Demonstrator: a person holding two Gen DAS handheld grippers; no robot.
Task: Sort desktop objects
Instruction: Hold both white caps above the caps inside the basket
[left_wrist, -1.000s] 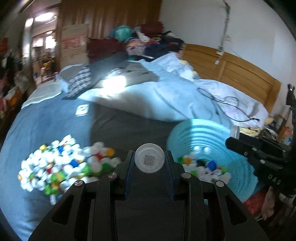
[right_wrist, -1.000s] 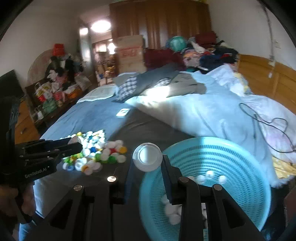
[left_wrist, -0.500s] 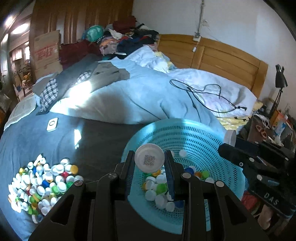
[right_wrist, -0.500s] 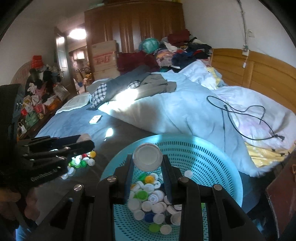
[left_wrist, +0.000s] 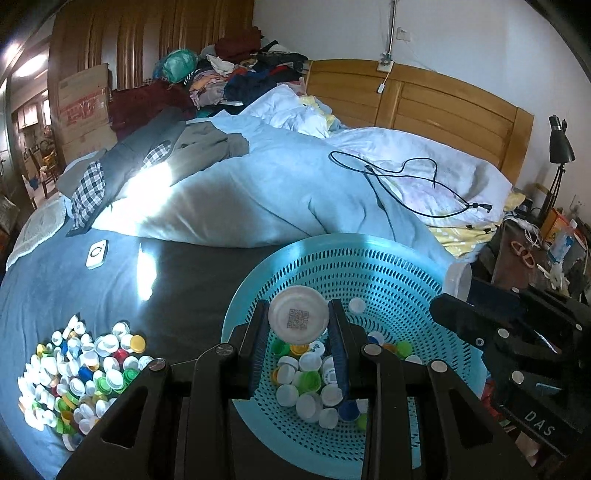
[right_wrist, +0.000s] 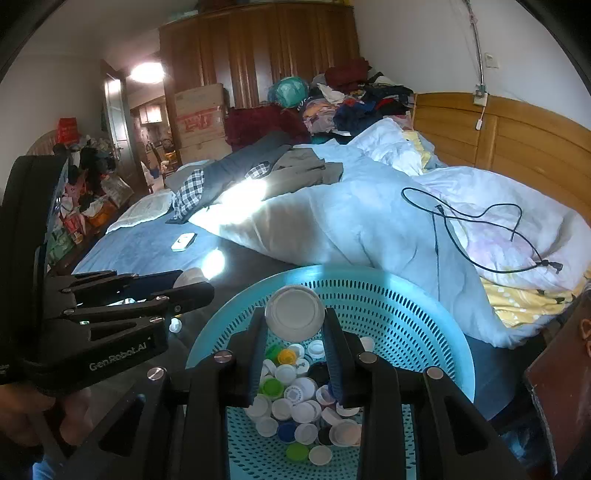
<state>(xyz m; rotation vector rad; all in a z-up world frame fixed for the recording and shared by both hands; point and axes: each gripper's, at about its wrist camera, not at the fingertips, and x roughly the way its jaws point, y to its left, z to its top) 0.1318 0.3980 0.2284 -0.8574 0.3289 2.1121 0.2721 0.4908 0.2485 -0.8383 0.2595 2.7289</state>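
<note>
Half done at most, judging by the lie of the caps. Sorting into a round turquoise perforated plastic basket (left_wrist: 369, 266), set on the dark blanket (left_wrist: 192, 280) just below the rumpled pale-blue duvet (left_wrist: 258, 192). Already holding a shallow layer of small round plastic bottle caps (left_wrist: 310, 384), mostly white with some green, yellow and blue, gathered at the bottom and nowhere near the rim. Left to clear: a loose heap of mixed white and coloured plastic caps (left_wrist: 81, 373) on the blue sheet, well apart from the basket and off to its left, seemingly as many as inside the basket or more. Hard to name the sorting rule, with mixed colours in both places. Over the basket's bowl, left gripper (left_wrist: 298, 314) clenched on a flat white round cap with a printed square code (left_wrist: 298, 325), pinched by its edges between the two blue-lined fingers. Beside it, right gripper (right_wrist: 293, 314) likewise clamped on a plain white round plastic cap (right_wrist: 294, 317), also poised above the caps in the bowl. Neither held cap dropped in yet. Most likely next, as a guess only: letting both go into the basket, then back to the heap for more, many times over.
</note>
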